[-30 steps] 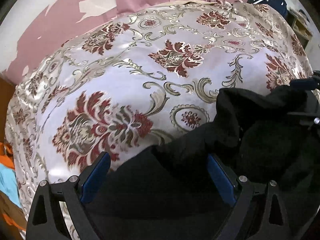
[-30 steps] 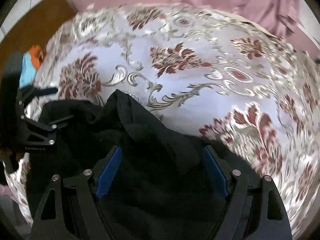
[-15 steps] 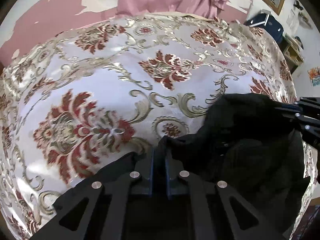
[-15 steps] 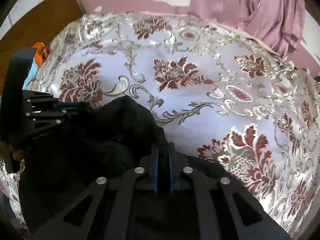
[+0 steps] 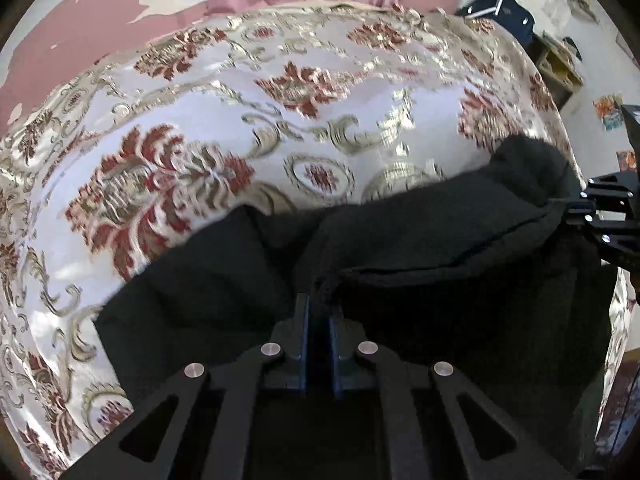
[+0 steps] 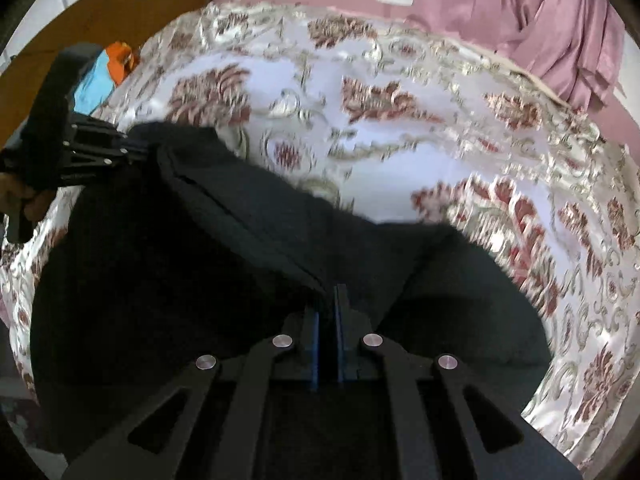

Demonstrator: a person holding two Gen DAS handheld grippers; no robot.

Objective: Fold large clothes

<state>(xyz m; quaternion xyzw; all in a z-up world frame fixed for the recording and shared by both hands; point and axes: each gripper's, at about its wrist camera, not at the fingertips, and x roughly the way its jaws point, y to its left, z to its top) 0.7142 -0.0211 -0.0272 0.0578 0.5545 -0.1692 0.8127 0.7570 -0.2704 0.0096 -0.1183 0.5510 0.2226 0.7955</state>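
Note:
A large black garment (image 5: pixel 420 236) lies at the near edge of a bed with a white, gold and red floral cover (image 5: pixel 240 128). My left gripper (image 5: pixel 318 308) is shut on one part of its edge. My right gripper (image 6: pixel 328 300) is shut on another part of the edge of the same garment (image 6: pixel 200 240). The cloth is stretched into a band between the two grippers, and the rest hangs below. The right gripper shows at the right edge of the left wrist view (image 5: pixel 592 216), and the left gripper at the left of the right wrist view (image 6: pixel 120 150).
The floral bed cover (image 6: pixel 400 140) fills the space beyond the garment. A pink wall with peeling paint and a pink curtain (image 6: pixel 560 20) stand behind the bed. Orange and blue cloth (image 6: pixel 108 68) lies left of the bed. A dark suitcase (image 5: pixel 500 12) sits at far right.
Both grippers went from open around the bunched garment to shut on its edge. They have since moved apart, and the cloth is now drawn out between them.

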